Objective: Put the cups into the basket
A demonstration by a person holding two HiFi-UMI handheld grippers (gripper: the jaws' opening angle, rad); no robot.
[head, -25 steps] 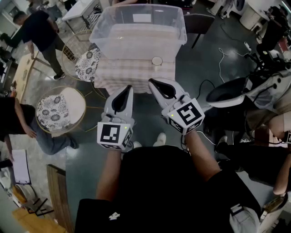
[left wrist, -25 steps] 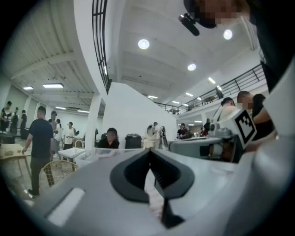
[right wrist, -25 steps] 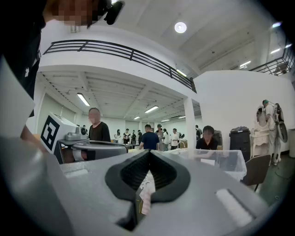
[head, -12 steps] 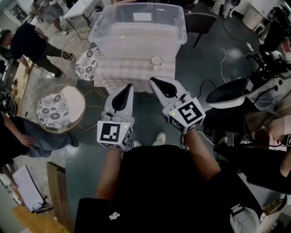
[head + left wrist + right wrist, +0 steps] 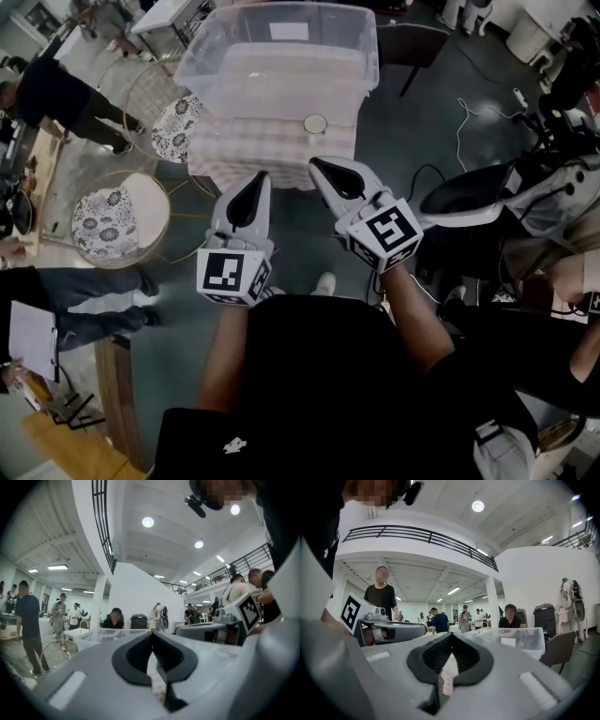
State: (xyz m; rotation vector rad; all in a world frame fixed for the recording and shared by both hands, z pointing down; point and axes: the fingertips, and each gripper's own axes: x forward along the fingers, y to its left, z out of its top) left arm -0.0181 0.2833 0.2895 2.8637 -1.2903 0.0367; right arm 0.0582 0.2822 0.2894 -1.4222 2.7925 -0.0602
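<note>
Cup [image 5: 315, 123]: one seen, upright, on checked table [image 5: 246, 150] toward right edge, just before clear basket [image 5: 371, 67]. Cup lies straight ahead of right gripper [image 5: 317, 166], judged nearer than left gripper [image 5: 262, 177]. Both jaw pairs pressed together, nothing pinched. Label [image 5: 288, 31] on basket wall unreadable.

We see a small bench [image 5: 246, 161] draped in a pale checked cloth [image 5: 272, 145] that hangs down its near side. A large clear plastic basket [image 5: 281, 52] fills the far part of the top, its rim reaching past the cloth on both sides. Just in front of the basket's near wall, toward its right corner, one pale cup [image 5: 315, 124] stands upright on the cloth.
</note>
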